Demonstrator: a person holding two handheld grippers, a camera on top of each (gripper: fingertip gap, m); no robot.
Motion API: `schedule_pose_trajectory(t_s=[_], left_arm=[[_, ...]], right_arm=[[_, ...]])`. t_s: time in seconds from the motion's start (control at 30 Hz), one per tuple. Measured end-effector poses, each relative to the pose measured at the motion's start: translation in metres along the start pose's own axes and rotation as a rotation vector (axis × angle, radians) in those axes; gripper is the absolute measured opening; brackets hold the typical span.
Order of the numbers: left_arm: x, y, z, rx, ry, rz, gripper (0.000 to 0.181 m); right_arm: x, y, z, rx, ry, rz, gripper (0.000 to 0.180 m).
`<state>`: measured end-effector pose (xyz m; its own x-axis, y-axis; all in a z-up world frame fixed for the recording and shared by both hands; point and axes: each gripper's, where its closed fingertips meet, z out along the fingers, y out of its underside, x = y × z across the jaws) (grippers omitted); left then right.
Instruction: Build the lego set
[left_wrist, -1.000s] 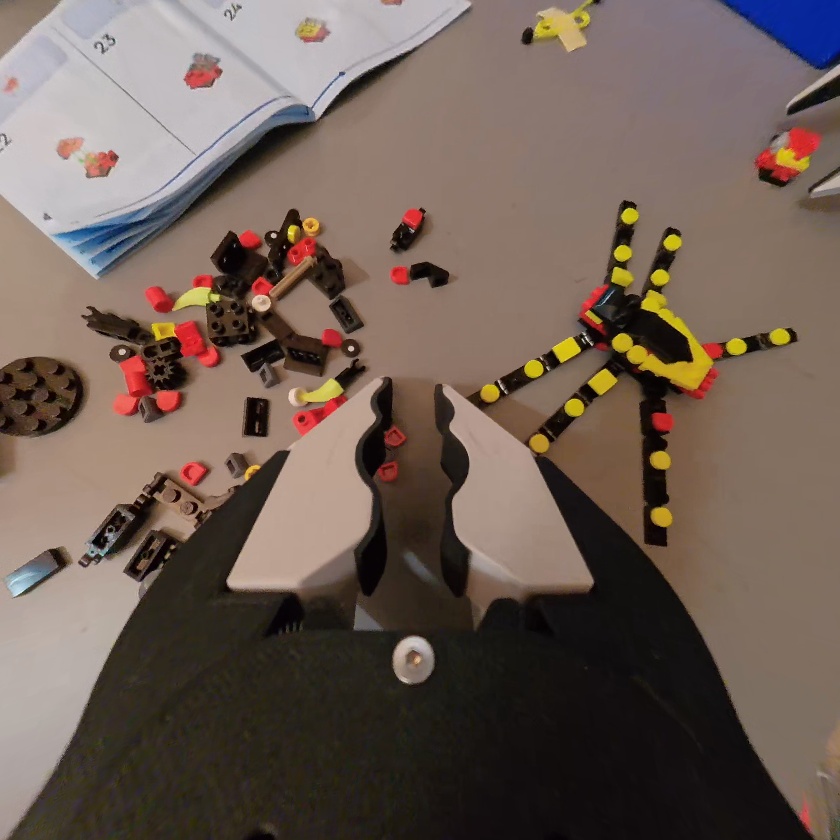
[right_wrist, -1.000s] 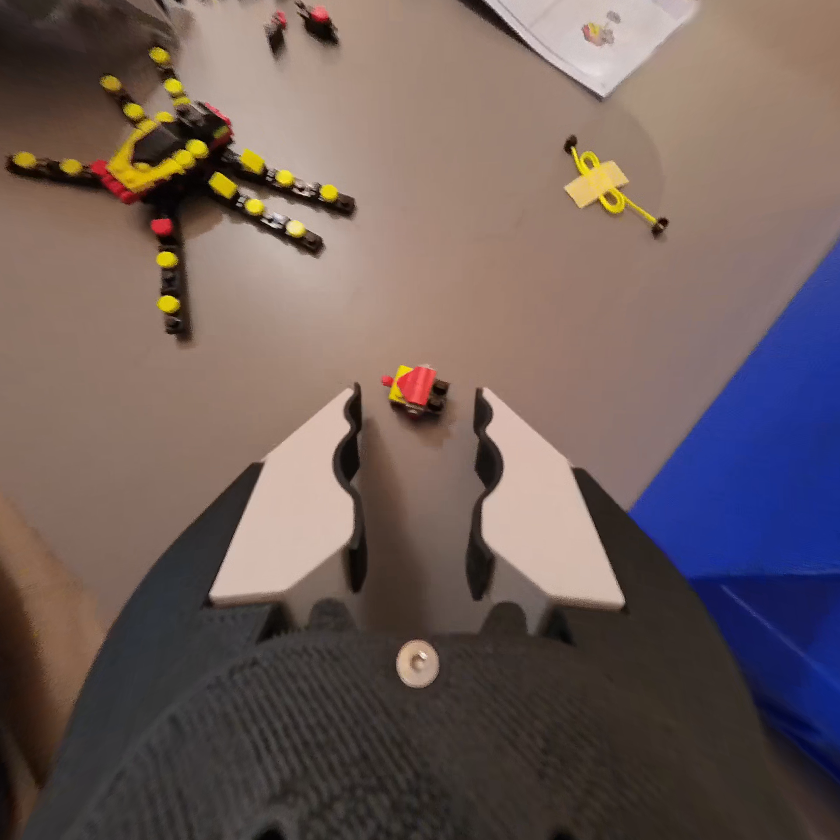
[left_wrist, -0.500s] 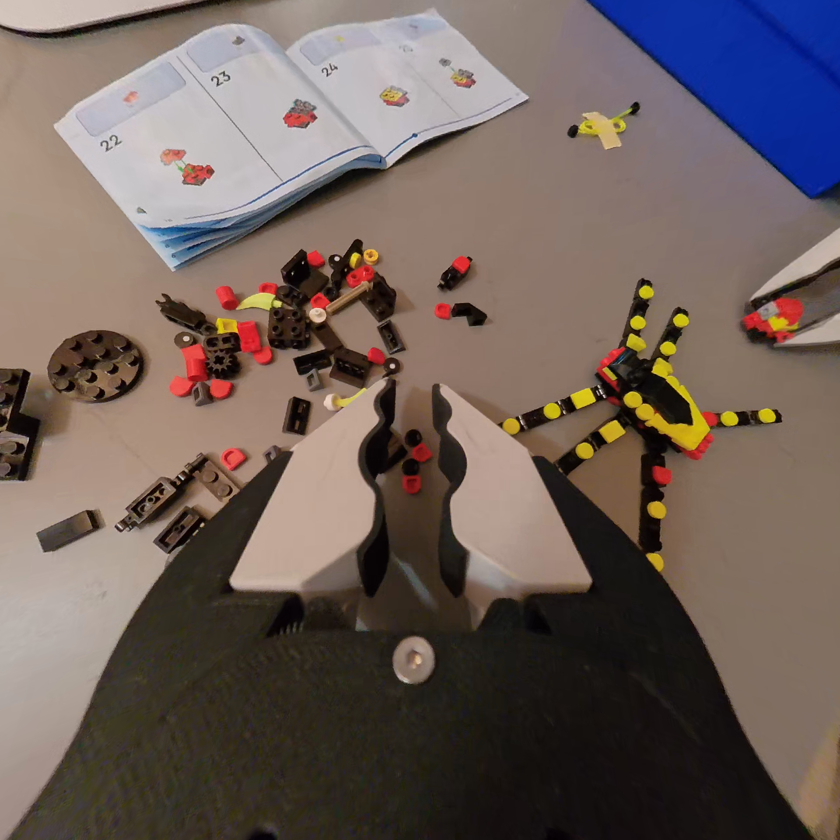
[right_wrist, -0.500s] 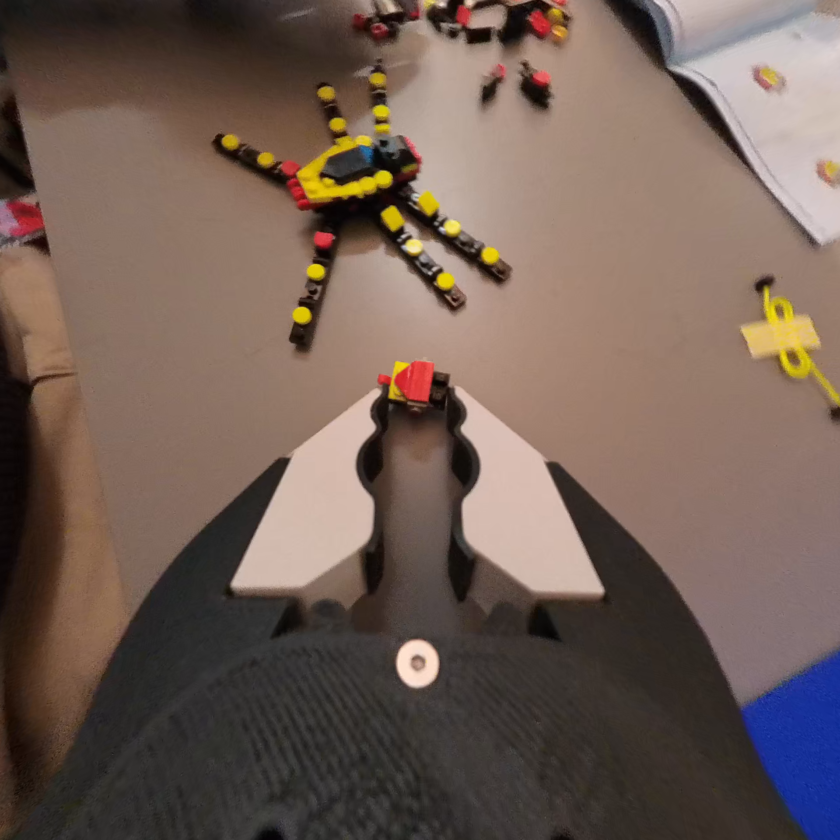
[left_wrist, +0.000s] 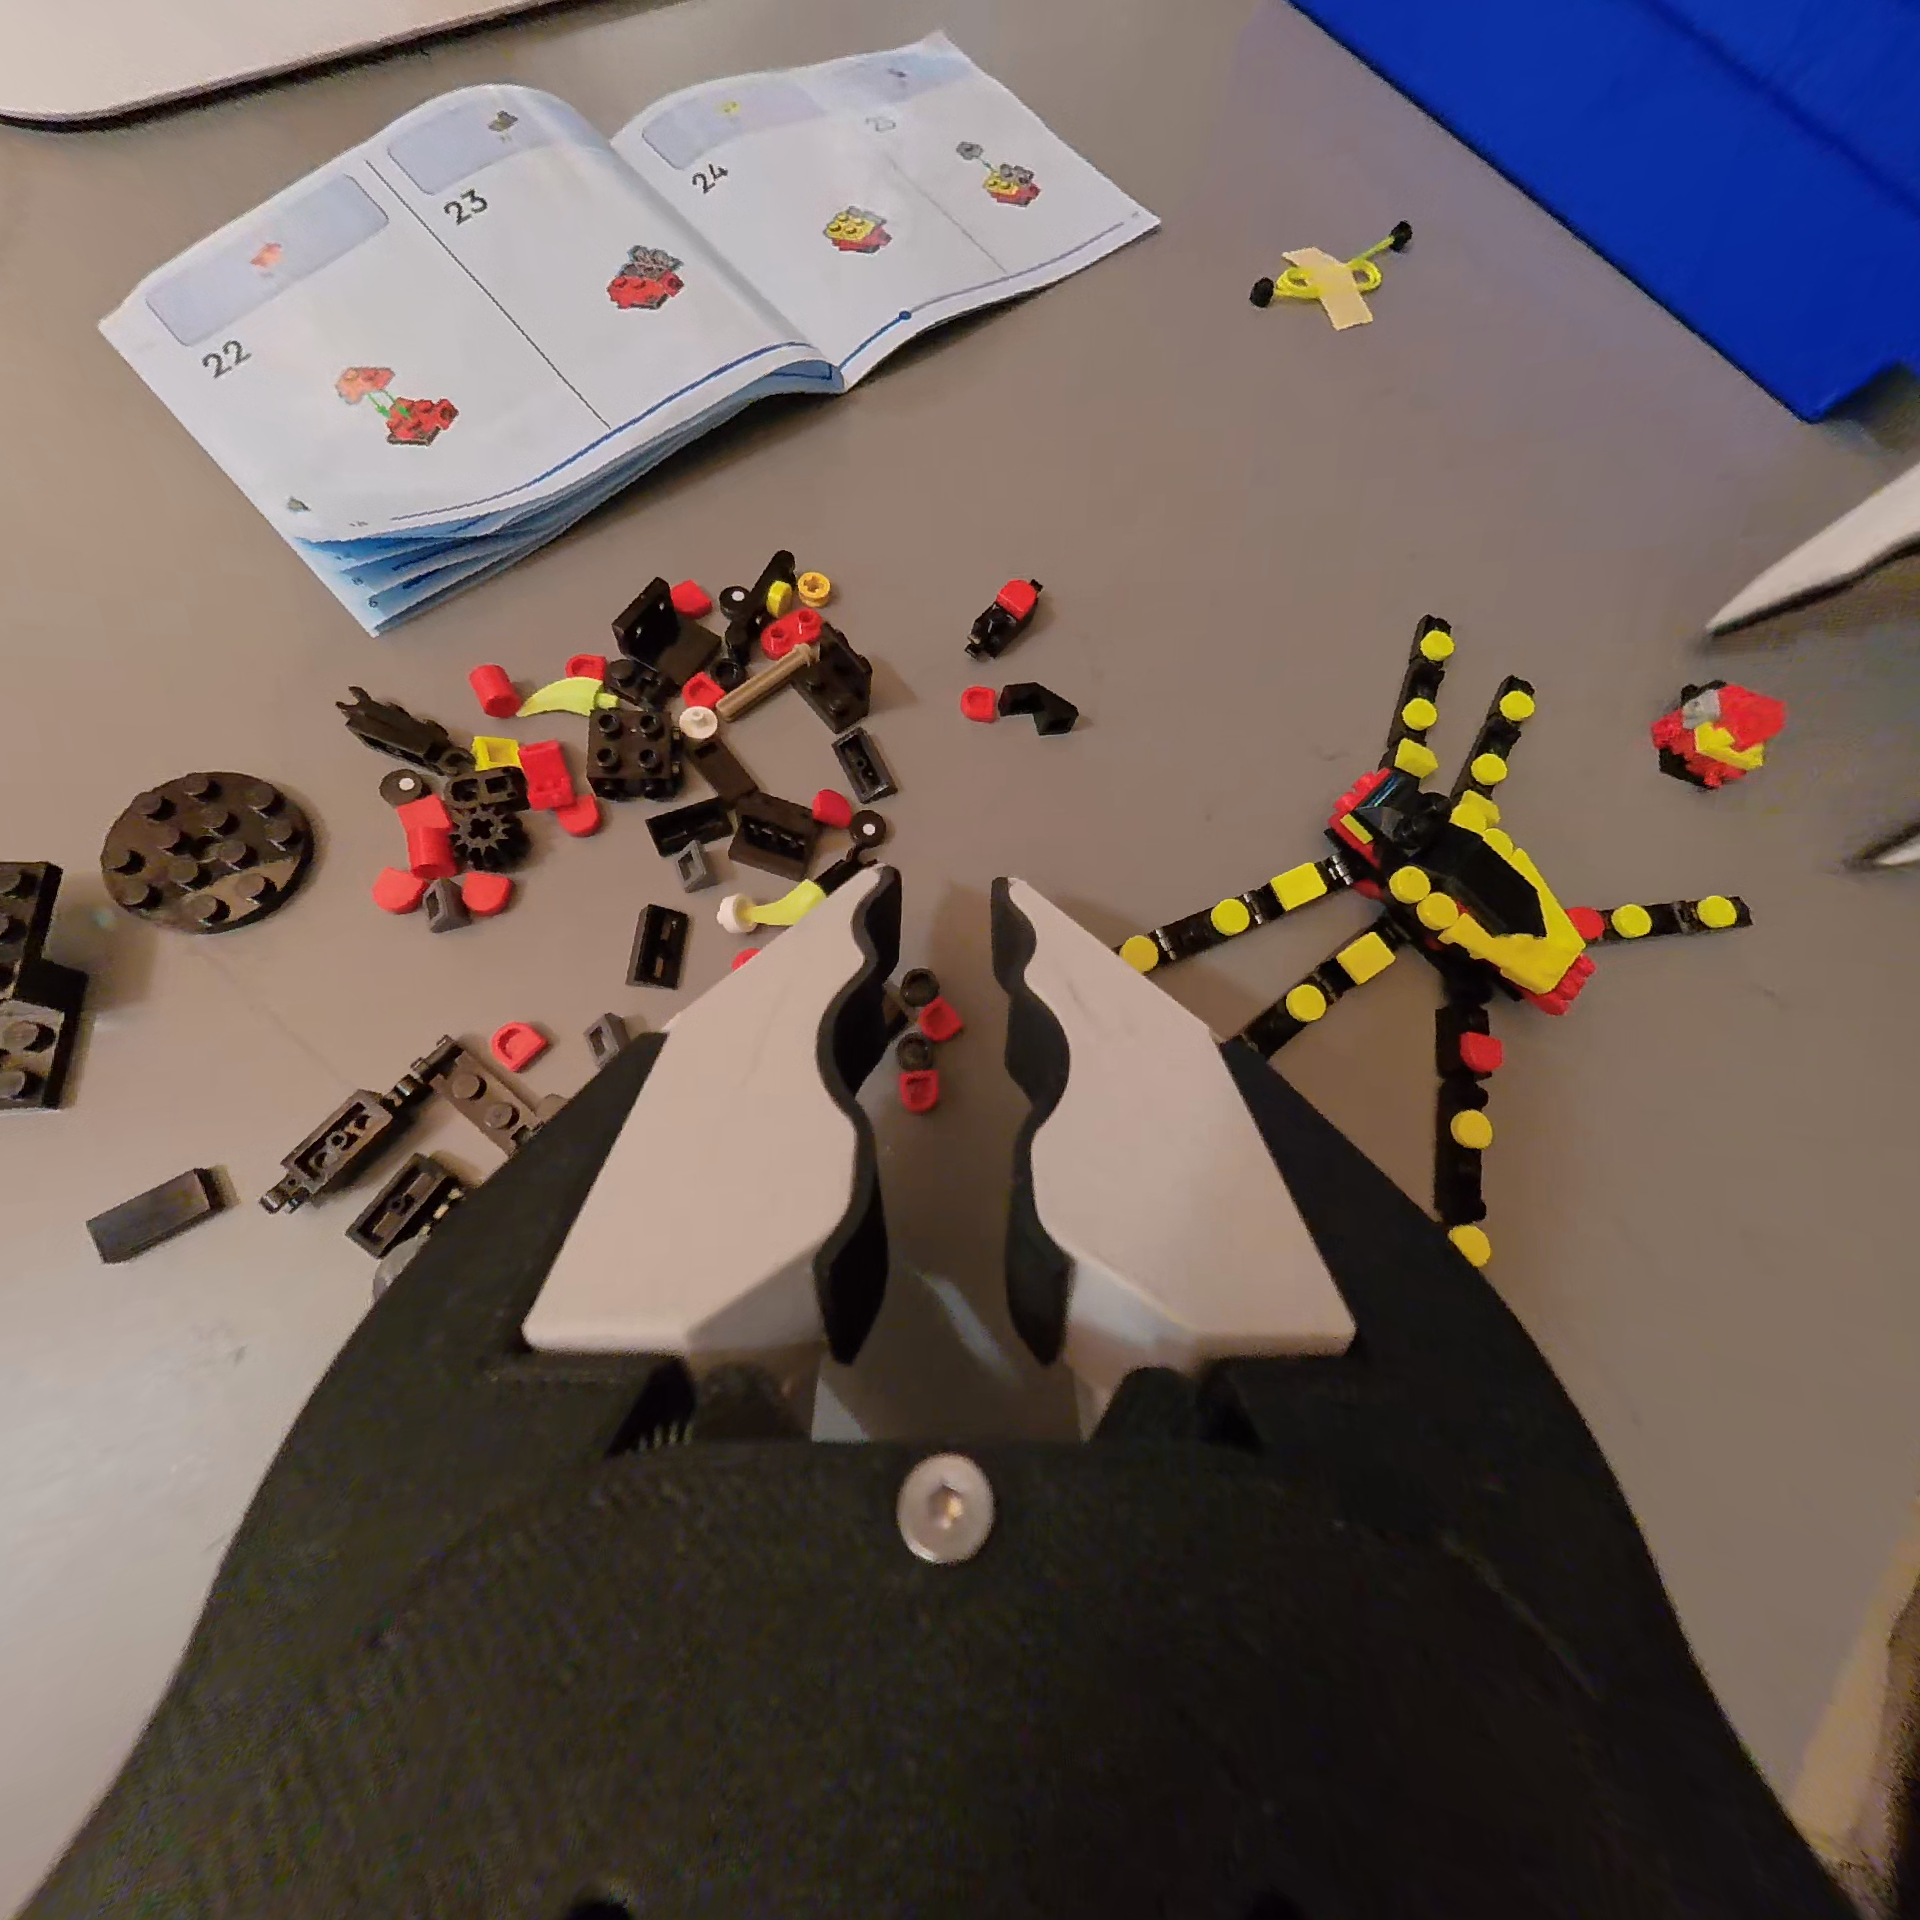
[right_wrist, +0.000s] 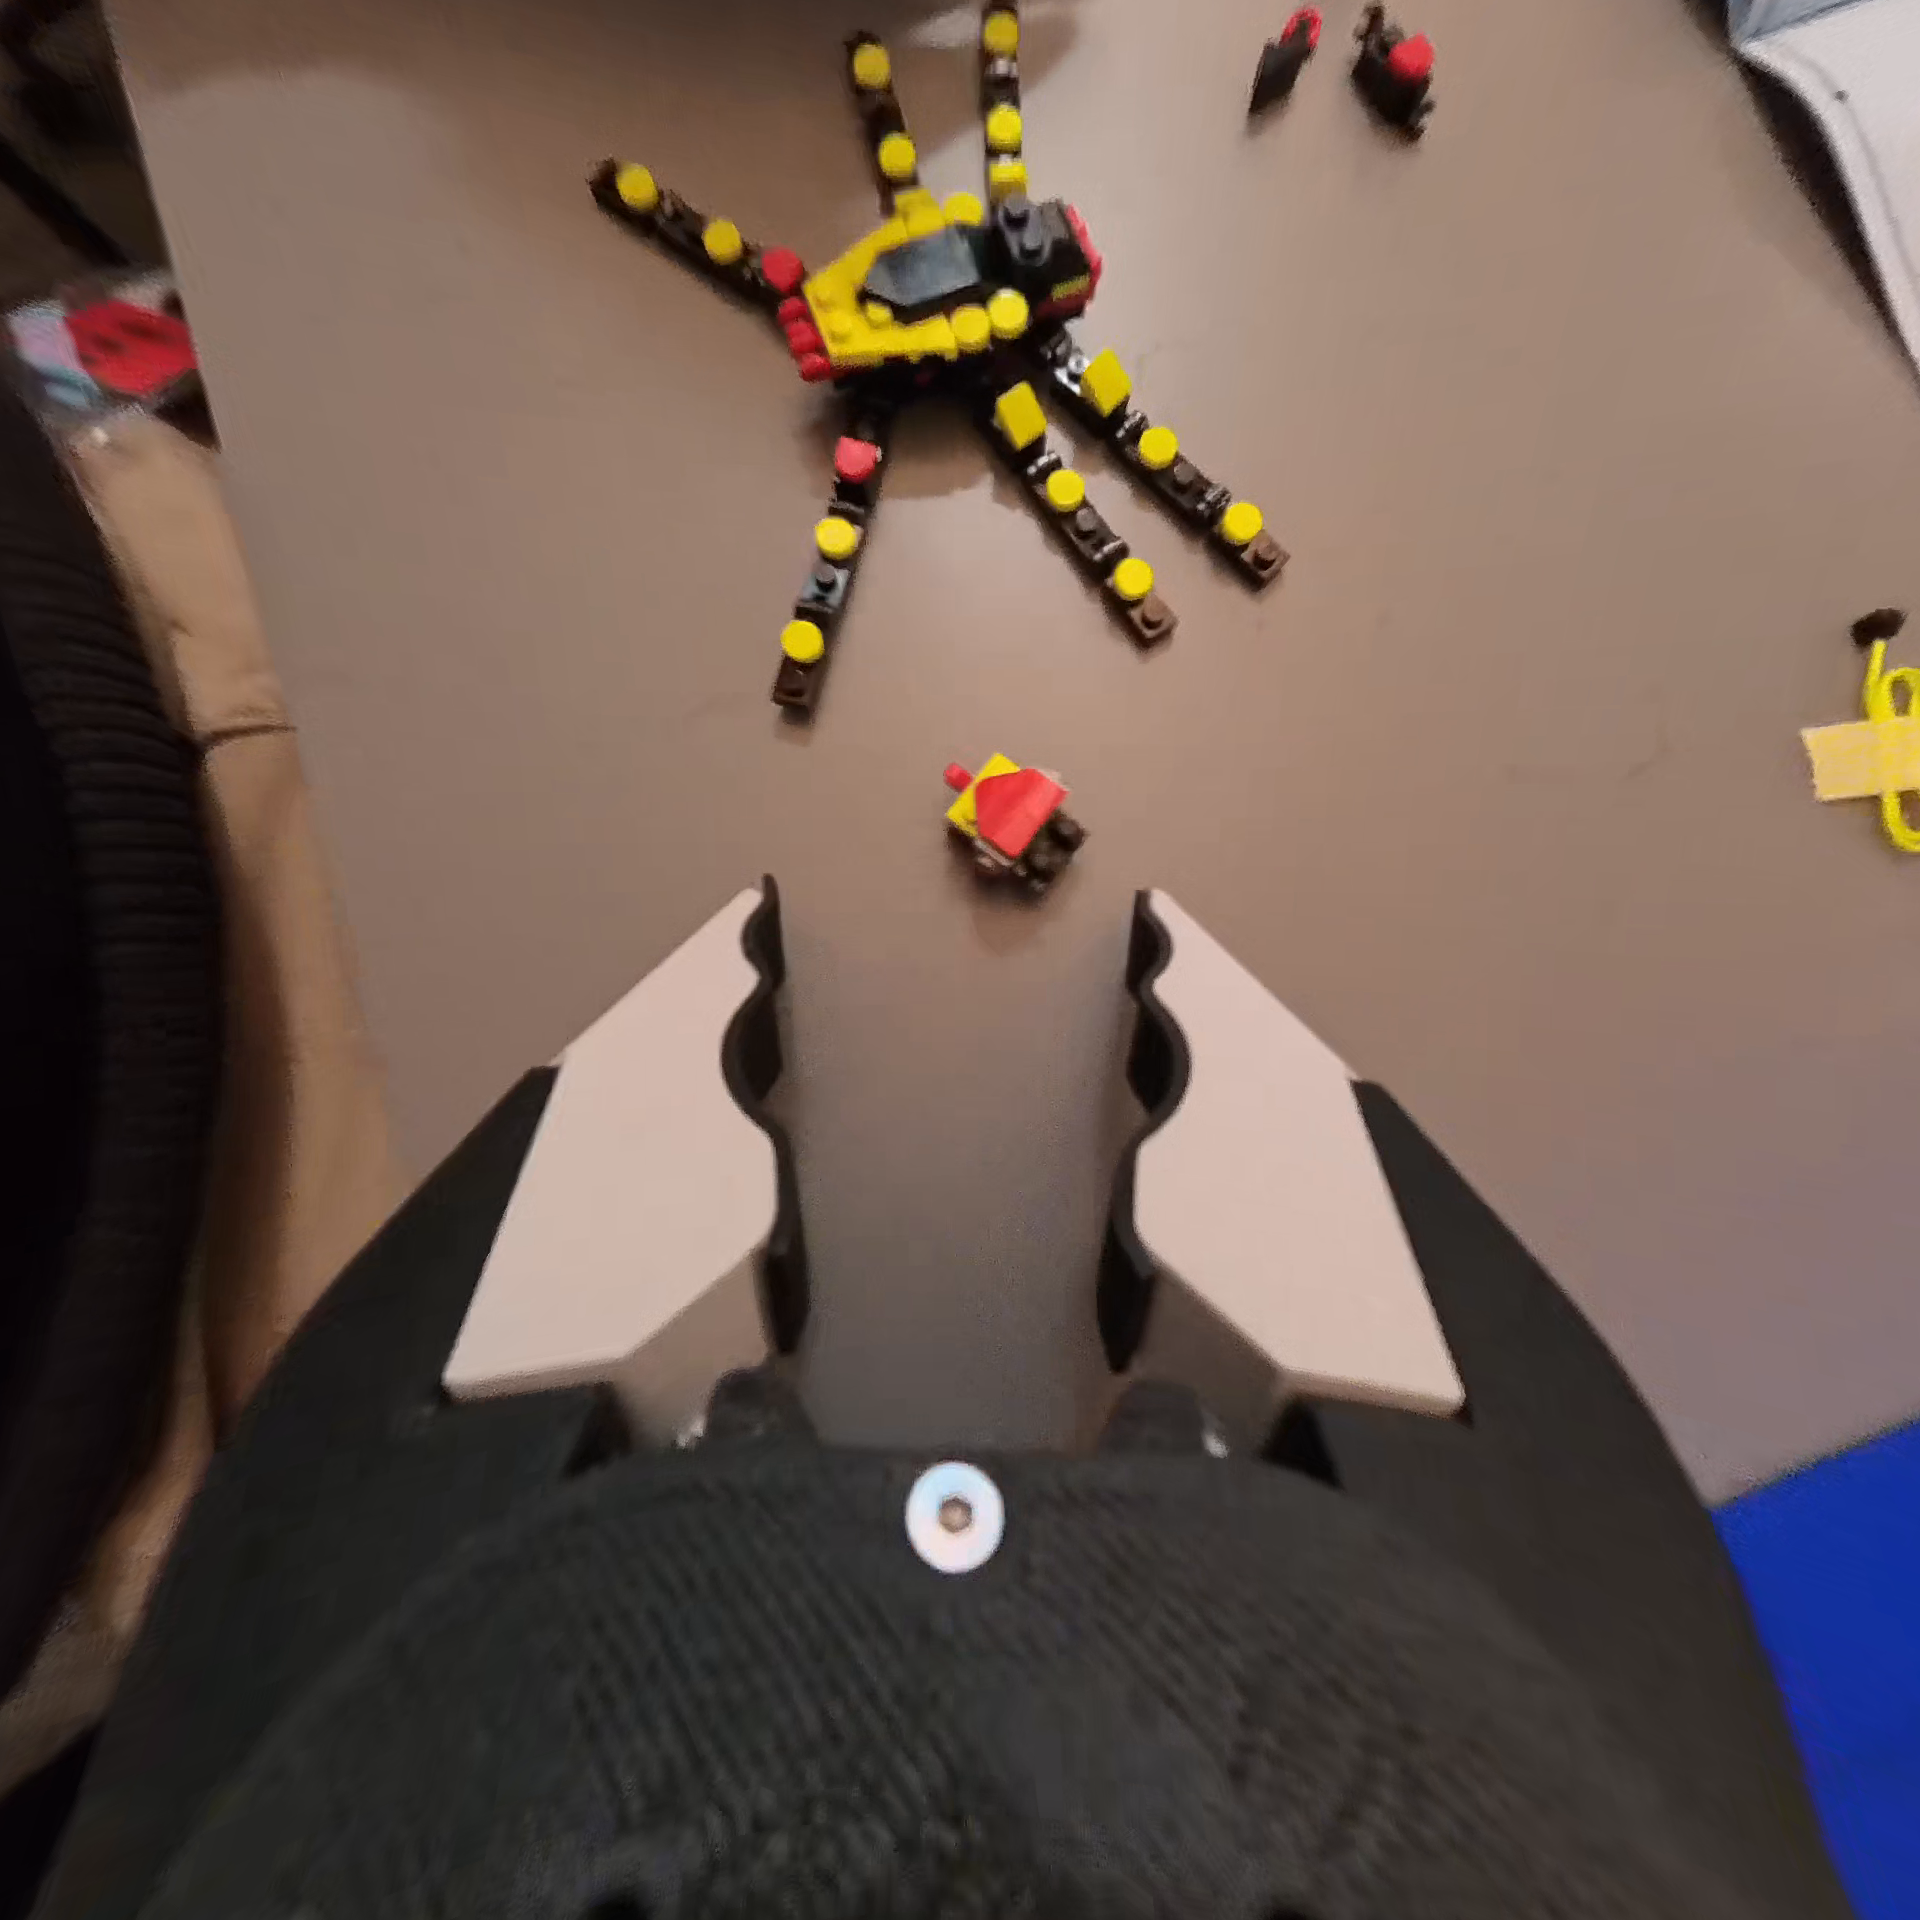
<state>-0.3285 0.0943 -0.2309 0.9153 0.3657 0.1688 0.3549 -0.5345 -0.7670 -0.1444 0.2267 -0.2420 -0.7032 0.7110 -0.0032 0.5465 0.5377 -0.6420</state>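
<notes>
Left gripper (left_wrist: 943, 902): held above the table (left_wrist: 1039, 499) with a narrow gap between its fingers; nothing is grasped. A few small red and black pieces (left_wrist: 925, 1029) are seen on the table through the gap.
Right gripper (right_wrist: 951, 902): released, fingers spread wide; nothing is held.
Small red-and-yellow sub-assembly (right_wrist: 1006, 821): set on the table just beyond the right fingertips, at 12 o'clock, not touched.
Spider model (right_wrist: 935, 301): laid flat, black legs with yellow studs spread out, farther off at 12 o'clock in the right wrist view; at 2 o'clock of the left fingertips.
Loose pieces (left_wrist: 665, 748): scattered at 10 to 11 o'clock of the left fingertips.
Instruction booklet (left_wrist: 582, 301): lying open beyond the loose pieces.
</notes>
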Motion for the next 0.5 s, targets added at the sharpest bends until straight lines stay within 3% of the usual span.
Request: schedule_pose_trajectory(t_s=[0.17,0.23,0.37,0.5], left_arm=[[0.001,-0.003,-0.001,0.018,0.009,-0.004,0.014],[0.002,-0.002,0.000,0.012,0.015,-0.010,0.015],[0.001,-0.002,-0.003,0.018,0.003,-0.004,0.014],[0.003,0.000,0.000,0.011,0.024,-0.012,0.014]], right_arm=[[0.013,0.006,0.004,-0.037,0.198,0.114,0.058],[0.018,0.004,0.003,-0.046,0.258,0.233,0.043],[-0.004,0.004,0.004,-0.015,0.210,0.457,0.045],[-0.013,0.000,0.004,0.023,0.212,0.468,0.039]])
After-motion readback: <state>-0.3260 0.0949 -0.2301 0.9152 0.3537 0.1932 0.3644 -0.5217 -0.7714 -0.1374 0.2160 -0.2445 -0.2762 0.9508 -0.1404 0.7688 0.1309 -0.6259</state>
